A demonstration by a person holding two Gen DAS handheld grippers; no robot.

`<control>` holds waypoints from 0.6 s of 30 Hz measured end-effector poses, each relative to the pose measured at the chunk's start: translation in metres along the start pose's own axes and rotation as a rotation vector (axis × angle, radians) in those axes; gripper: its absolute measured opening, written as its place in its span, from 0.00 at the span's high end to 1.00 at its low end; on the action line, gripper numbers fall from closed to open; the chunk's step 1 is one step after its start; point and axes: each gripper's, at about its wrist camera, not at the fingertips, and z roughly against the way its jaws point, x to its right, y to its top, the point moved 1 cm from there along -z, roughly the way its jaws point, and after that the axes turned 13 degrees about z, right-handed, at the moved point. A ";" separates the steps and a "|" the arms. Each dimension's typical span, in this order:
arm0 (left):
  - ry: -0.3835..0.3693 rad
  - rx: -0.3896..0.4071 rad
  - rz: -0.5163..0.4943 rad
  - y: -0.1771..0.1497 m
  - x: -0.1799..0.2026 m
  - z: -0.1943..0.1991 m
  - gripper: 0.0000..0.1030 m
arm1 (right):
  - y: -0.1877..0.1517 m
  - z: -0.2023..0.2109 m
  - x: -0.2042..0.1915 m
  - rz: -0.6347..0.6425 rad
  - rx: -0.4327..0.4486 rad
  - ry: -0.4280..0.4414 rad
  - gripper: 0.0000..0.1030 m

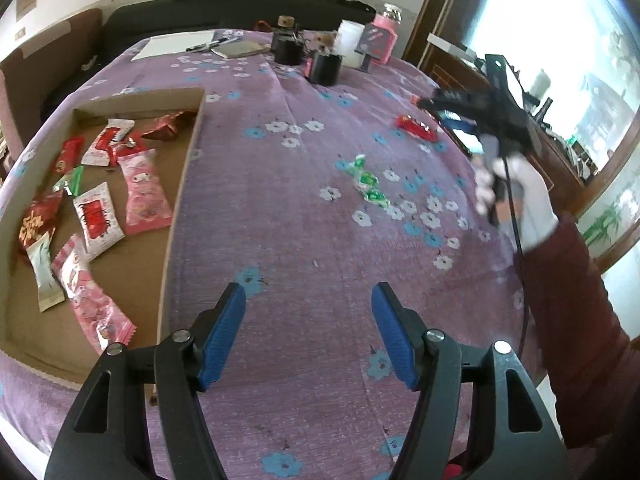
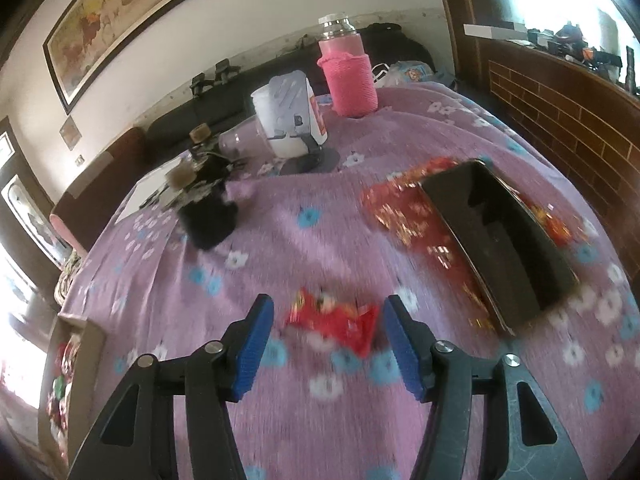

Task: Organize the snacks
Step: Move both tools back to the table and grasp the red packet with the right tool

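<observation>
Snacks mostly fill the cardboard tray [image 1: 182,184] at nine o'clock, while we see a red packet [image 2: 334,318] between the right gripper [image 2: 327,346]'s spread fingers, green candies [image 1: 370,184] at one o'clock, left gripper [image 1: 308,334] spread, empty.

tablecloth [image 1: 304,208]: woven cloth, matt, slightly rough
cardboard box [image 1: 182,184]: brown, matt paperboard
snack packets [image 1: 98,220]: glossy plastic film
green candies [image 1: 368,184]: shiny clear wrap
bottle sleeve [image 2: 352,84]: pink knitted yarn
left tool [image 1: 308,332]: ribbed blue pads, black matt plastic
</observation>
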 end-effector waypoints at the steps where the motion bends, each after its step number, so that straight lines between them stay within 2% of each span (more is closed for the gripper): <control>1: 0.005 -0.006 -0.004 0.000 0.002 -0.002 0.37 | 0.002 -0.006 0.001 -0.002 0.005 0.000 0.41; 4: 0.014 -0.018 -0.006 0.001 0.007 -0.010 0.37 | 0.005 -0.022 0.004 0.005 0.006 0.018 0.37; 6: 0.009 -0.031 0.005 0.002 0.011 -0.018 0.37 | 0.003 -0.033 0.005 0.008 -0.024 0.052 0.37; 9: -0.011 -0.058 0.012 0.003 0.020 -0.031 0.37 | 0.003 -0.031 0.002 0.028 -0.010 0.080 0.36; 10: -0.012 -0.065 0.007 0.002 0.023 -0.034 0.37 | 0.002 -0.034 -0.001 0.048 -0.031 0.083 0.35; 12: -0.013 -0.076 -0.012 0.001 0.031 -0.038 0.37 | -0.001 -0.038 -0.009 0.087 -0.071 0.070 0.38; 13: -0.012 -0.077 -0.019 0.001 0.033 -0.039 0.37 | -0.002 -0.038 -0.013 0.107 -0.076 0.056 0.47; 14: -0.010 -0.077 -0.023 0.001 0.035 -0.039 0.37 | -0.003 -0.038 -0.015 0.119 -0.077 0.042 0.49; 18: -0.003 -0.067 -0.003 0.003 0.030 -0.037 0.37 | -0.009 -0.031 -0.020 0.136 -0.070 -0.001 0.53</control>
